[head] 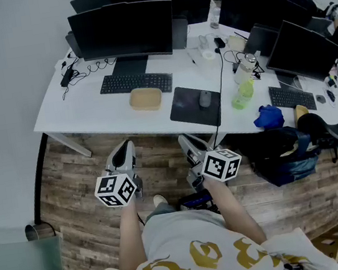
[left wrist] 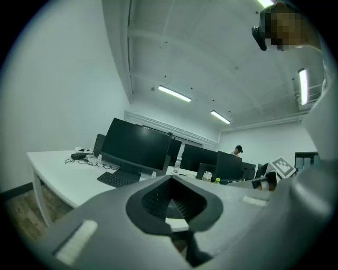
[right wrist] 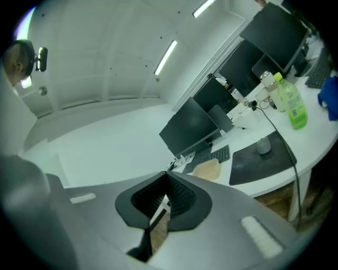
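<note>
The left tool [head: 123, 152] and right tool [head: 190, 147] are pressed together, empty, short of the worktop [head: 84, 115]; the bowl [head: 145, 99] sits untouched.

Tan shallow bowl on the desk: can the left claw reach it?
Probably yes: the tan shallow bowl sits near the front edge of the white desk, nothing between it and the shut left claw.

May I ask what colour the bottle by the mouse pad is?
The bottle is yellow-green; clearest in the right gripper view.
</note>
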`<action>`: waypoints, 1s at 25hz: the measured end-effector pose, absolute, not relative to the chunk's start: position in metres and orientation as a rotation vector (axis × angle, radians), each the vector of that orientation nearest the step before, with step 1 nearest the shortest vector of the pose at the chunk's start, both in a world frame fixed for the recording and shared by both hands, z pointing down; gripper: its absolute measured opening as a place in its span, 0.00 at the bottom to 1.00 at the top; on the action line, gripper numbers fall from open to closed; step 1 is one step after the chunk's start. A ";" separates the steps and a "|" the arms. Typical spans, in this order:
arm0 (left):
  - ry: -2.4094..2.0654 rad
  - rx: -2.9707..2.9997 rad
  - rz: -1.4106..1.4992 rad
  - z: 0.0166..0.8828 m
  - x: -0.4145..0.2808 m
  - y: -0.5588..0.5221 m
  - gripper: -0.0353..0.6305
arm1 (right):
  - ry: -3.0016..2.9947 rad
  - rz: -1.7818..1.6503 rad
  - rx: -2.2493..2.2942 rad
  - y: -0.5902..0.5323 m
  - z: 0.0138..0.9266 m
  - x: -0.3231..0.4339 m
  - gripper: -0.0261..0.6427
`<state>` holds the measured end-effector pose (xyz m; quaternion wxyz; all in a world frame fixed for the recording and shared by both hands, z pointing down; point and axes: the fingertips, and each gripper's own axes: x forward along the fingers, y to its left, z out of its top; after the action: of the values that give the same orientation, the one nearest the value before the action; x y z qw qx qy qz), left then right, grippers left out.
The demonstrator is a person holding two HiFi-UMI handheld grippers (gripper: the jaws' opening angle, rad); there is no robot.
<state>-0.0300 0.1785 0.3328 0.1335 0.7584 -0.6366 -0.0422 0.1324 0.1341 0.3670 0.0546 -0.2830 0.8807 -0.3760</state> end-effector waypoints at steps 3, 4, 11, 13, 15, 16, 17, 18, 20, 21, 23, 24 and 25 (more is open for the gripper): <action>-1.848 2.207 -0.130 0.333 -0.027 0.180 0.05 | 2.727 -1.131 -0.884 0.138 0.375 0.132 0.08; -1.850 2.209 -0.130 0.333 -0.026 0.181 0.05 | 2.733 -1.132 -0.886 0.139 0.376 0.132 0.07; -1.872 2.164 -0.121 0.341 -0.030 0.179 0.05 | 2.718 -1.145 -0.898 0.134 0.378 0.135 0.08; -1.884 2.145 -0.100 0.344 -0.033 0.179 0.05 | 2.682 -1.153 -0.906 0.130 0.378 0.138 0.08; -1.887 2.138 -0.087 0.347 -0.034 0.178 0.05 | 2.663 -1.135 -0.911 0.127 0.376 0.140 0.08; -1.880 2.139 -0.087 0.348 -0.034 0.177 0.05 | 2.667 -1.112 -0.923 0.125 0.376 0.141 0.08; -1.869 2.143 -0.093 0.350 -0.034 0.176 0.05 | 2.675 -1.088 -0.941 0.123 0.376 0.143 0.08; -1.853 2.148 -0.101 0.351 -0.033 0.175 0.05 | 2.679 -1.073 -0.959 0.121 0.377 0.144 0.08; -1.818 2.155 -0.118 0.355 -0.033 0.171 0.15 | 2.664 -1.083 -0.969 0.118 0.379 0.145 0.14; -1.807 2.154 -0.125 0.357 -0.035 0.168 0.18 | 2.649 -1.104 -0.967 0.116 0.381 0.144 0.16; -1.801 2.151 -0.127 0.361 -0.041 0.159 0.20 | 2.625 -1.155 -0.968 0.109 0.387 0.140 0.15; -1.797 2.149 -0.121 0.364 -0.045 0.152 0.22 | 2.616 -1.180 -0.973 0.105 0.391 0.138 0.14; -1.788 2.148 -0.112 0.368 -0.048 0.145 0.25 | 2.605 -1.202 -0.983 0.100 0.396 0.136 0.15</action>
<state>-0.0476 0.1454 0.3680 0.1715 0.7566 -0.6298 -0.0395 0.1359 0.1001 0.3960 0.0544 -0.3235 0.8578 -0.3957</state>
